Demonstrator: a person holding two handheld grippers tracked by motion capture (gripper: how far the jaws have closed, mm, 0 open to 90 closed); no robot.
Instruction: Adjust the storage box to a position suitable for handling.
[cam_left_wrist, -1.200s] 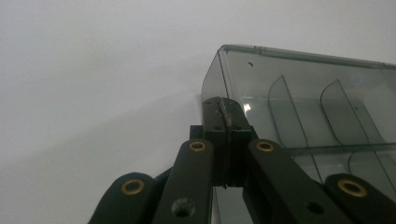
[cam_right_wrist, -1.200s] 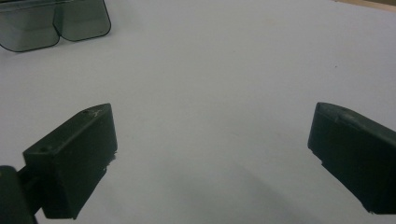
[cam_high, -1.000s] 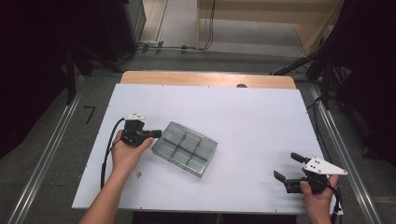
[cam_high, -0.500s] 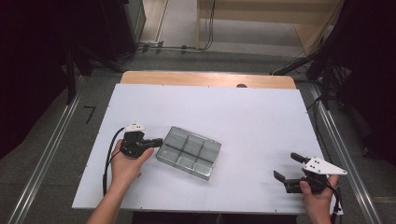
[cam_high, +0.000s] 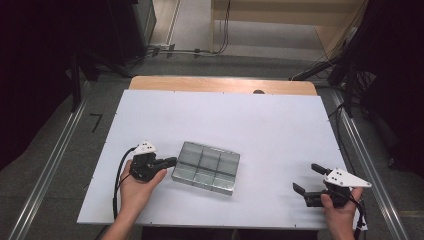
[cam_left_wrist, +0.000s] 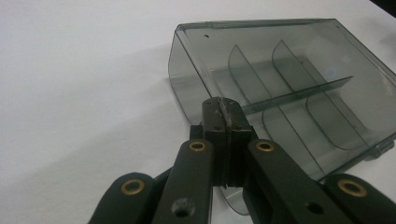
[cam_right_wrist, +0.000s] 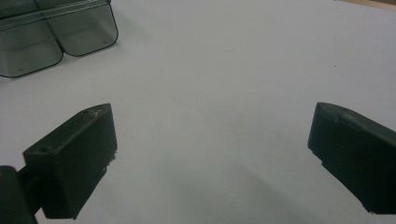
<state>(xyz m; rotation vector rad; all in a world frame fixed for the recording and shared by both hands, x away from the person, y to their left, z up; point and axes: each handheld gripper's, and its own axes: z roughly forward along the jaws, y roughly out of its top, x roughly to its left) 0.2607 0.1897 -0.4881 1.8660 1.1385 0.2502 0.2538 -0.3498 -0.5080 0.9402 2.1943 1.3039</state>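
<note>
- High view, nearest edge first: right gripper at about five o'clock on the white table, held in a hand, jaws spread wide with nothing between them, grey three-cornered plate on top.
- Left gripper at about eight o'clock, cradled in the other hand, jaws pressed together, tips at the near left edge of the box, cable looping off toward the table's left side.
- Smoky clear plastic compartment box just right of that gripper, near table centre toward six o'clock, lying flat, split into six cells, well apart from the right gripper.
- Left gripper view: closed jaws meeting at the box wall, dividers visible through the tinted plastic; unclear whether the wall is pinched or merely touched.
- Right gripper view: open jaws over bare table, rounded box corners at eleven o'clock.
- Farther off, wooden strip along the table's twelve o'clock edge.
</note>
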